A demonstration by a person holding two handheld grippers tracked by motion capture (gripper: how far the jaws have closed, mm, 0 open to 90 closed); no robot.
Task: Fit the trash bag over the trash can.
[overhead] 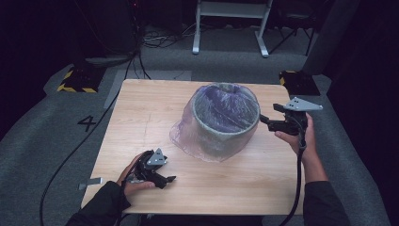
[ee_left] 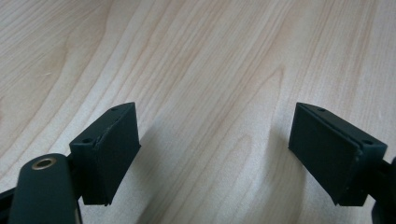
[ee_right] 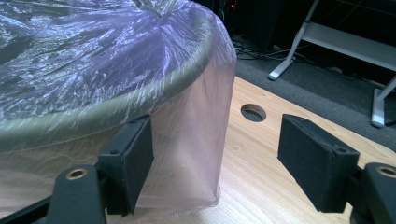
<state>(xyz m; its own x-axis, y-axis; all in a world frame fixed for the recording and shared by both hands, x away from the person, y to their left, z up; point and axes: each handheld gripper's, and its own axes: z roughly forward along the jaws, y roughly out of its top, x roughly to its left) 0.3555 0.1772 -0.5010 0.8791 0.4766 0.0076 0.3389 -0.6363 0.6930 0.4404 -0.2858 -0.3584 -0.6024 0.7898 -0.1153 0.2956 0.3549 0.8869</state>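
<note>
Hovering just beside the bin (overhead: 226, 125), the right gripper (overhead: 266, 121) has its jaws spread wide and holds nothing, one pad (ee_right: 132, 161) close against the purple bag (ee_right: 187, 135) draped over the rim. Low over the table (overhead: 141, 108), well apart from the bin, the left gripper (overhead: 165, 180) is wide and empty too.

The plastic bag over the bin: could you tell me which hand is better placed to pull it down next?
Probably the right: its claw is open beside the bin's rim, by the bag. The left claw rests far off.
</note>
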